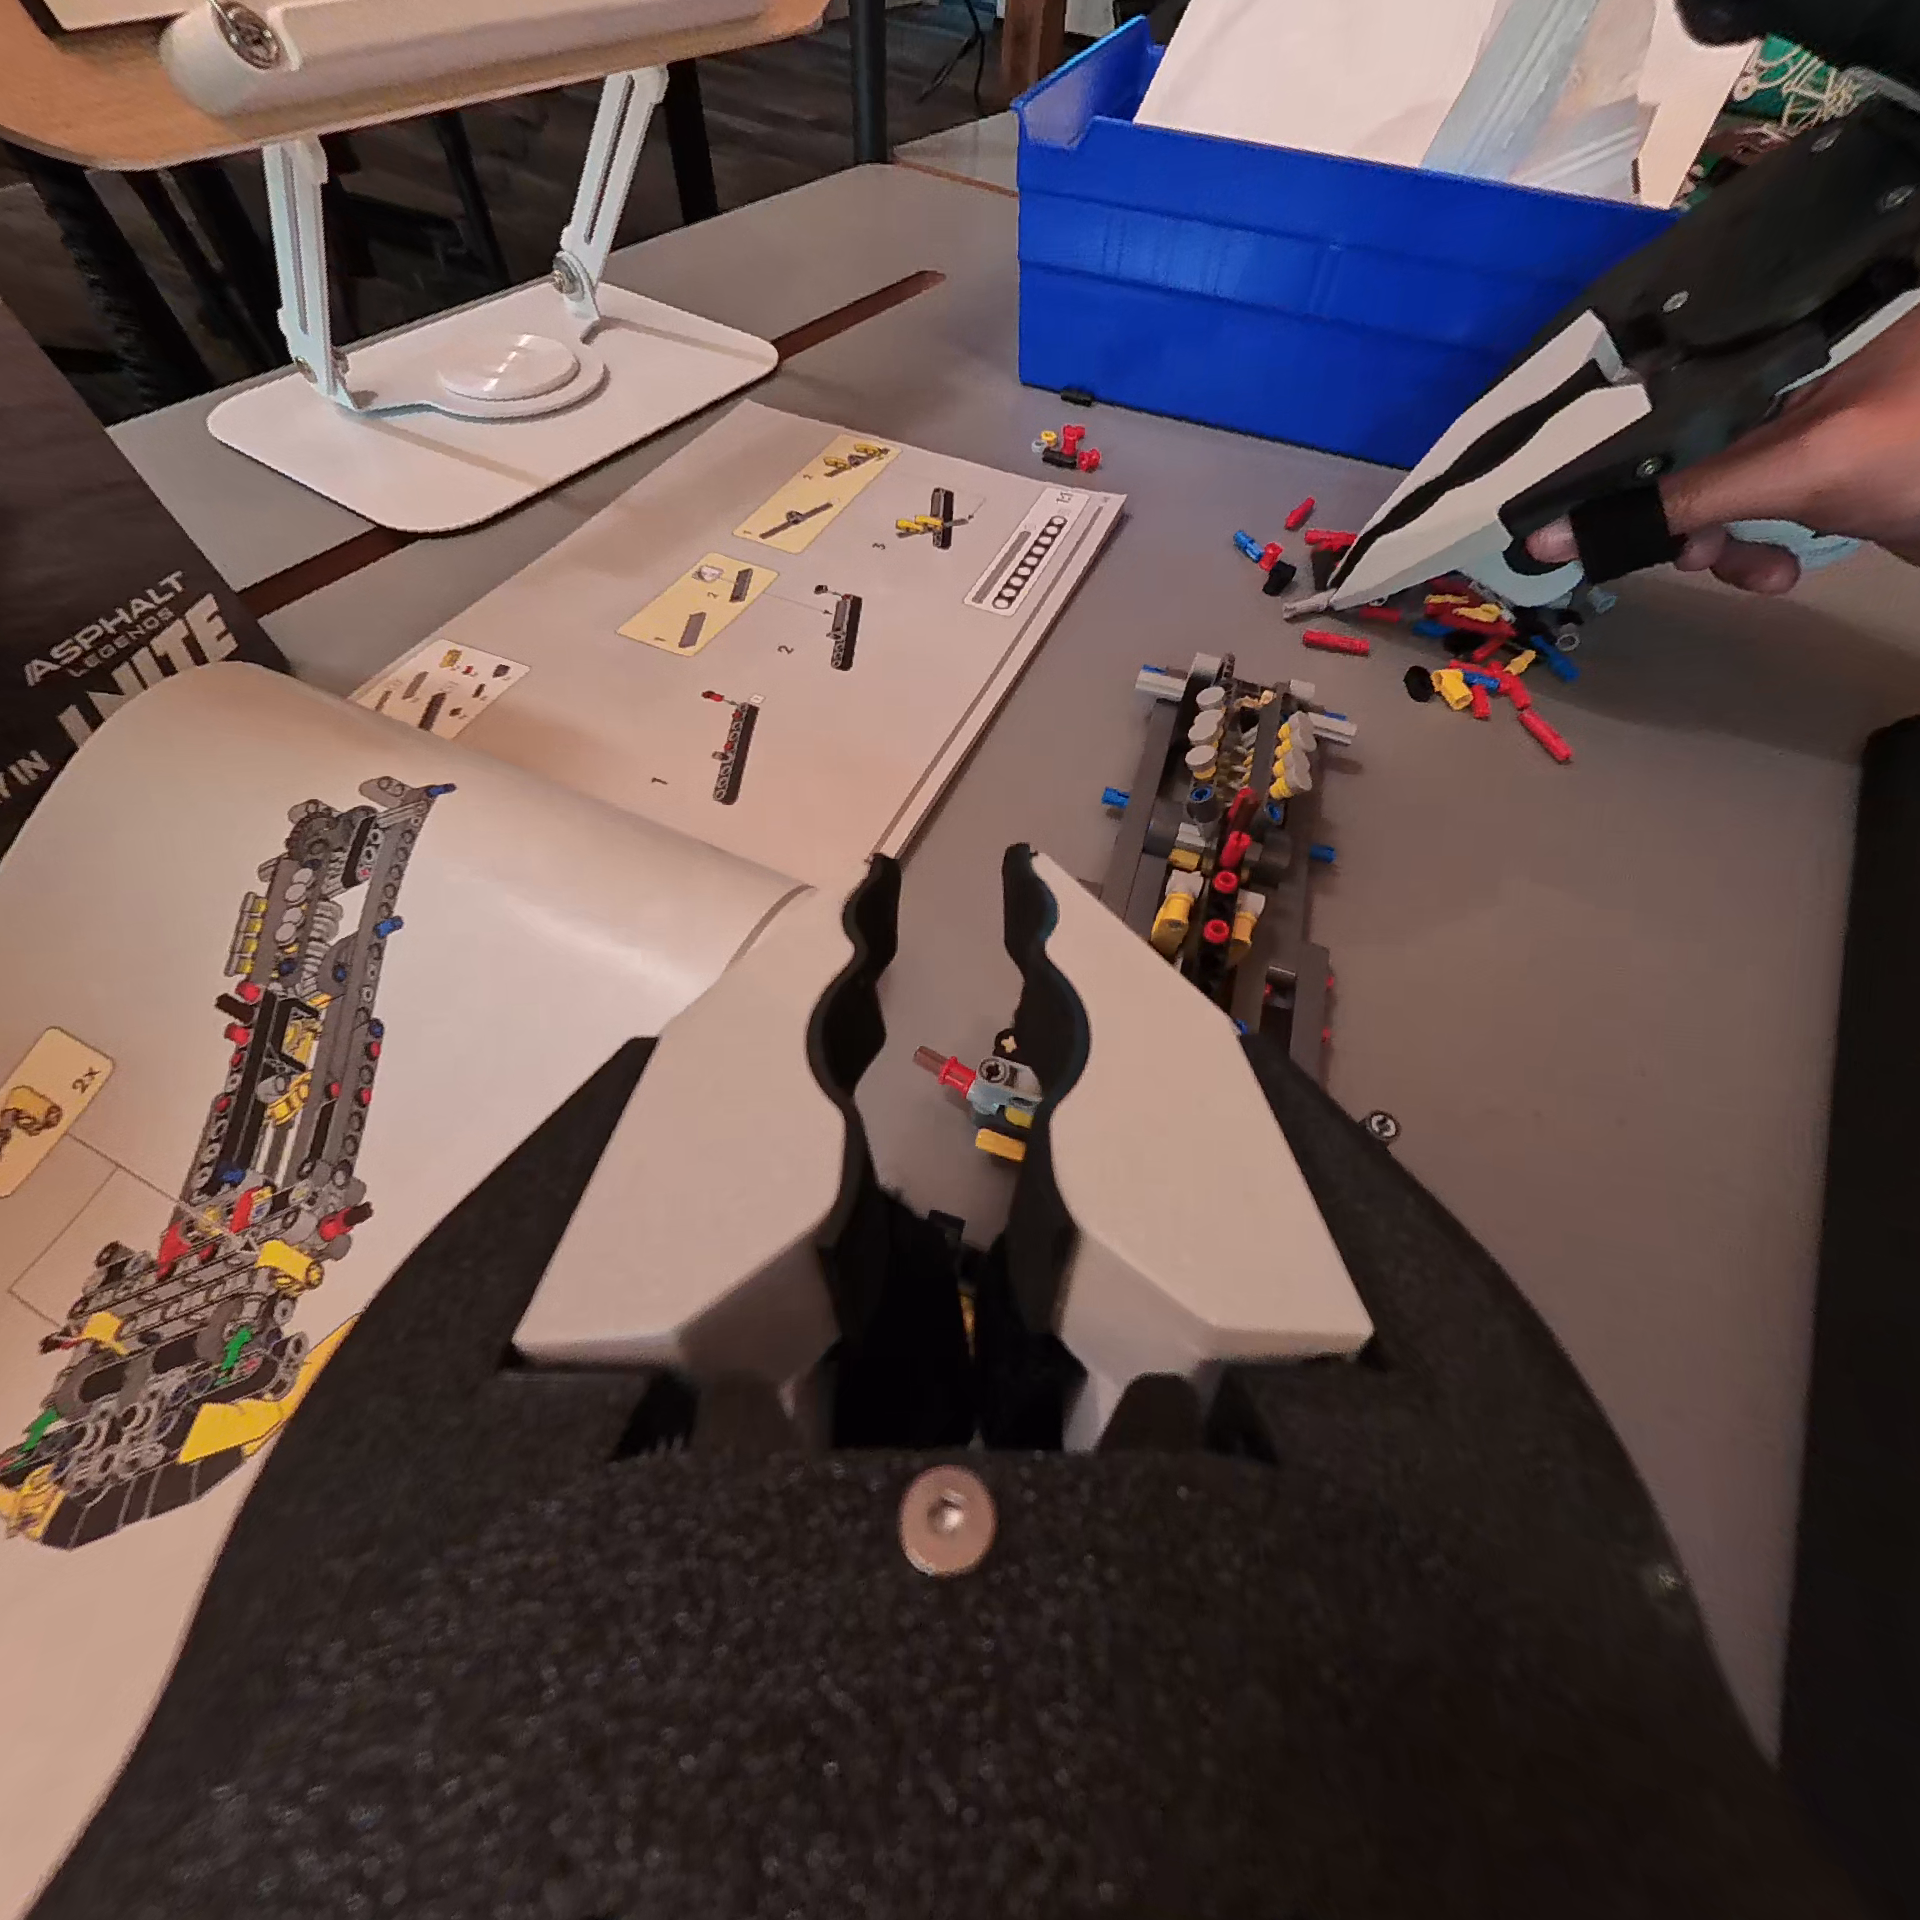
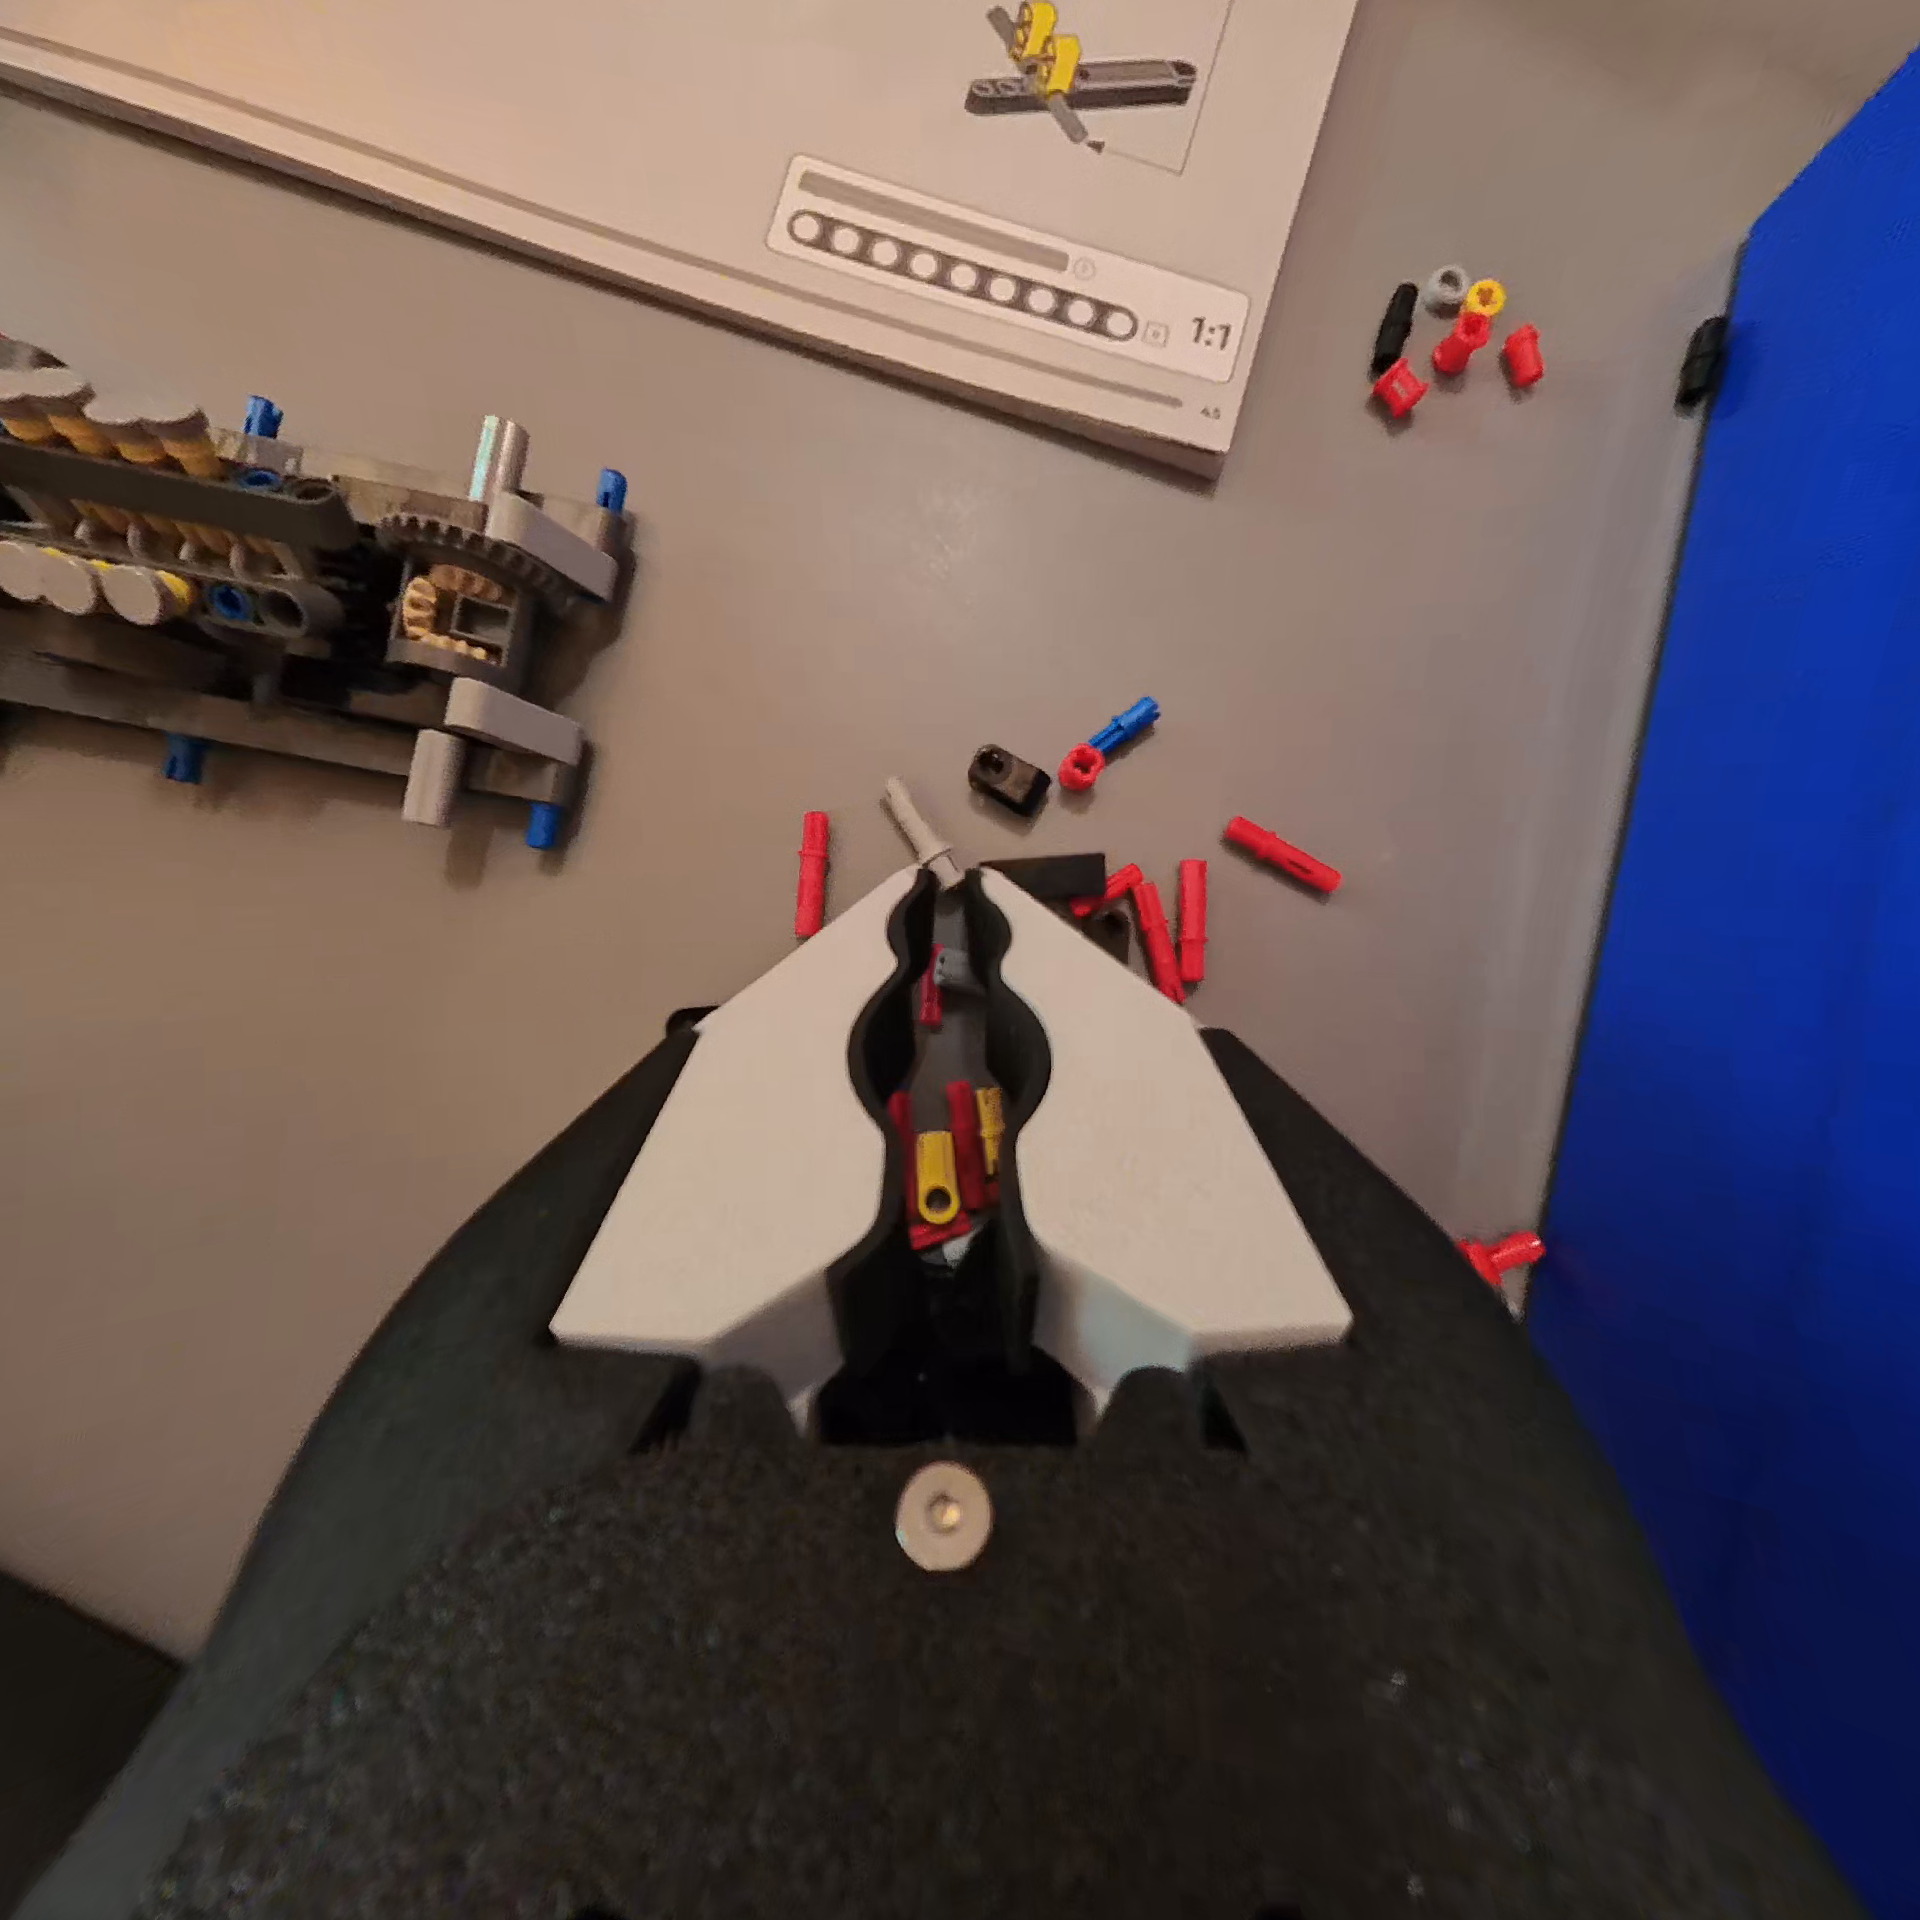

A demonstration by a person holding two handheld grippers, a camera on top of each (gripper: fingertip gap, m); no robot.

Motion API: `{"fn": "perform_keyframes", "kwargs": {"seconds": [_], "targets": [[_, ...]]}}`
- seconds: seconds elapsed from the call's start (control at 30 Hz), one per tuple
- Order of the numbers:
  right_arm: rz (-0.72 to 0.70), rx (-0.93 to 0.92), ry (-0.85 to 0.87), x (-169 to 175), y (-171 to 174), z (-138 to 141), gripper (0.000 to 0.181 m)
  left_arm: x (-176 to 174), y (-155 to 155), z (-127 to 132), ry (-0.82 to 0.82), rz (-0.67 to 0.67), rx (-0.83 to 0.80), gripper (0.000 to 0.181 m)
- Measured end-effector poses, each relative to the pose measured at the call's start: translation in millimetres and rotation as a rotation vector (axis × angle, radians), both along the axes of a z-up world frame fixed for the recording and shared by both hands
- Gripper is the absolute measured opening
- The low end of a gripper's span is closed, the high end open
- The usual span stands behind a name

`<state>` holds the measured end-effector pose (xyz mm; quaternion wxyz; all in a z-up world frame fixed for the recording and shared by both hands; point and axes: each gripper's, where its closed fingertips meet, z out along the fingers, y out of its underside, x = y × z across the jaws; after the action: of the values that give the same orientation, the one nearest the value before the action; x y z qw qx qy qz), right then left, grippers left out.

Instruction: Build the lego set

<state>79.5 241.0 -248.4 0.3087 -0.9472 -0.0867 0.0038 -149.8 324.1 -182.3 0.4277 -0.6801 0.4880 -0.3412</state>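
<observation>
Fingertips of the right gripper (image 2: 943,879) are pinched together on a small light-grey plastic pin (image 2: 914,825), which sticks out ahead of them toward the upper middle of the right wrist frame, its far end over the grey tabletop (image 2: 727,623). Around those tips lies a scatter of loose red, blue, black and yellow pins (image 2: 1164,914); a smaller cluster of red, black, grey and yellow connectors (image 2: 1455,332) sits at the upper right, beside the blue plastic bin (image 2: 1766,831) that fills the right edge.

In the left wrist view the left gripper (image 1: 951,868) stands released, a clear gap between its white fingers (image 1: 748,1143), hovering low over the table. Below that gap a small sub-assembly of light-blue, red and yellow pieces (image 1: 982,1091) rests on the tabletop, close against the right-hand finger; whether they touch cannot be told.

The long grey-and-black partly built chassis with yellow and red parts (image 1: 1226,842) lies just right of centre, parallel to the open paper instruction booklet (image 1: 623,727) that covers the left half. A white folding stand (image 1: 468,395) sits at upper left. The person's hand (image 1: 1787,488) grips the right gripper at the right edge.
</observation>
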Motion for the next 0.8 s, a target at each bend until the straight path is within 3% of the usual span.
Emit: {"fn": "perform_keyframes", "kwargs": {"seconds": [0.27,0.5,0.6,0.7,0.8], "targets": [[0.05,0.046,-0.021,-7.9,-5.9,20.4,0.0,-2.5,1.1,2.6,-0.011,0.009,0.001,0.018],[0.125,-0.016,-0.003,-21.0,-18.0,9.7,0.0,-2.7,-0.9,3.0,-0.003,0.007,0.019,0.018],[0.154,0.054,0.025,-31.0,-16.8,22.1,0.0,-4.3,-0.6,2.1,0.003,0.013,0.024,0.018],[0.332,0.124,0.168,-73.8,-26.1,40.7,0.0,-5.2,0.4,3.7,-0.007,0.017,0.019,0.018],[0.507,0.076,0.259,-124.1,-46.3,34.2,0.0,-4.2,-0.8,5.1,-0.015,0.012,0.009,0.018]]}}
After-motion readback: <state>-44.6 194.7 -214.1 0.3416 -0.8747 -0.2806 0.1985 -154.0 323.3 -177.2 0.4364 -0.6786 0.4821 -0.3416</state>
